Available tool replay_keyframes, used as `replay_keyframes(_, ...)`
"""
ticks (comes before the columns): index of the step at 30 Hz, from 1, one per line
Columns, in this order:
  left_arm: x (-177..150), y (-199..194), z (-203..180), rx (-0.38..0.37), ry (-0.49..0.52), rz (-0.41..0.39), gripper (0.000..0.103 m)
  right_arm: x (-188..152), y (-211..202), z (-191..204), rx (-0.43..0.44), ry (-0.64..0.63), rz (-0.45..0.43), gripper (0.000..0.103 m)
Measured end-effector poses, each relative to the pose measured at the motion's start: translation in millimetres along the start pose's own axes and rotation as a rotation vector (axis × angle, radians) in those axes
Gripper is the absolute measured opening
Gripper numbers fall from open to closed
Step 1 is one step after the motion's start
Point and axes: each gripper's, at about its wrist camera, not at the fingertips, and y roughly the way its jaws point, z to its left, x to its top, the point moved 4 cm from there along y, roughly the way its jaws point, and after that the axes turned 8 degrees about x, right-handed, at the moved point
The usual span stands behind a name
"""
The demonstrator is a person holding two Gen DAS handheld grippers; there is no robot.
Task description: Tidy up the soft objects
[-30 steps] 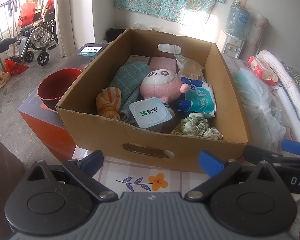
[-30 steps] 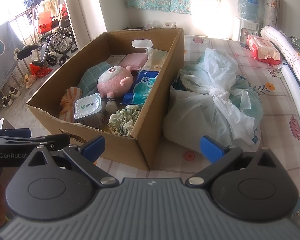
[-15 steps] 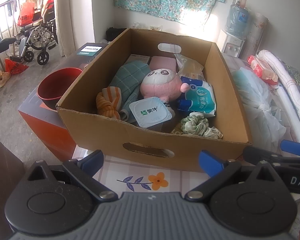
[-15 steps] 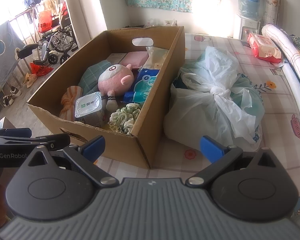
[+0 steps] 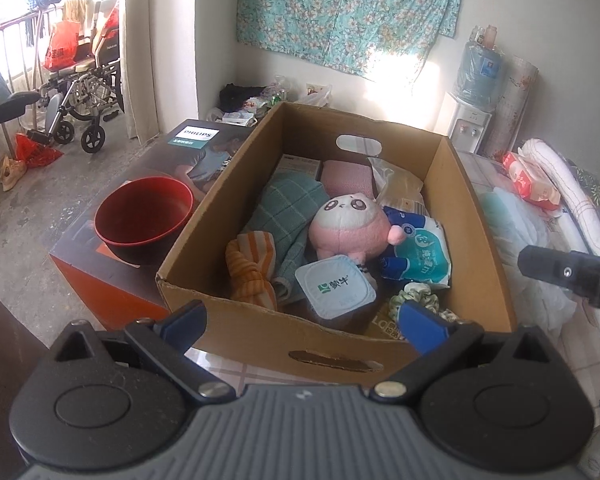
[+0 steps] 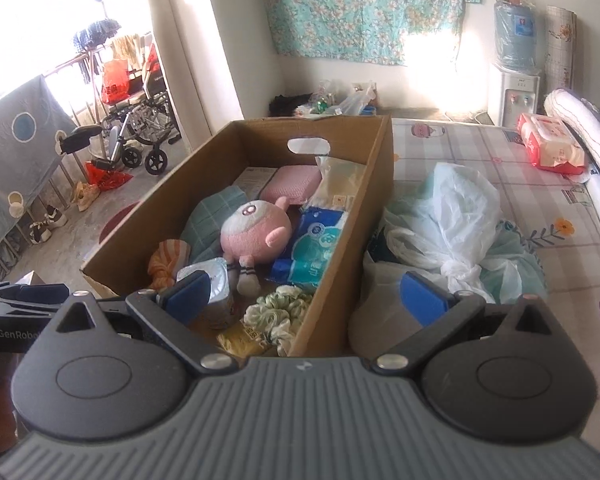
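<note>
L gripper (image 5: 302, 320) fingers spread, empty, at near wall of cardboard box (image 5: 480, 216). In box, L to R: orange striped cloth (image 5: 250, 276), yogurt cup (image 5: 336, 286), pink plush (image 5: 350, 226), green scrunchie (image 5: 418, 300). R gripper (image 6: 306, 298) spread, empty, over box's near R corner; white plastic bag (image 6: 456, 216) just beside box.

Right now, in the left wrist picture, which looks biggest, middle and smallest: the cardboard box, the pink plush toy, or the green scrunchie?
1. cardboard box, by far the largest.
2. pink plush toy.
3. green scrunchie, smallest, though the gripper's blue fingertip hides part of it.
</note>
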Motion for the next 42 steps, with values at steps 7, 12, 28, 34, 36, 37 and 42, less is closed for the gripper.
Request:
replay_keyframes(7,18,19,33,0.065,-0.059,-0.007,0.103,52,67,15,0.265,0.071,0.133,0.078)
replay_keyframes(12,17,36,53,0.099,-0.088,0.028,0.103,55,143,30,0.325,0.123,0.336,0.051)
replay_keyframes(28,14,49,79,0.125,-0.147,0.065,0.103,11,239,38,0.427,0.299,0.614,0.035)
replay_keyframes(34,12,47,79,0.120,-0.151,0.071,0.103,7,244,47,0.462,0.317,0.619,0.037)
replay_keyframes(36,12,46,78,0.119,-0.147,0.066,0.103,10,242,46,0.456,0.308,0.638,0.040)
replay_keyframes(37,11,45,77,0.119,-0.143,0.063,0.103,18,239,44,0.449,0.283,0.631,0.045)
replay_keyframes(42,10,40,75,0.109,-0.145,0.056,0.103,39,223,27,0.337,0.156,0.646,0.067)
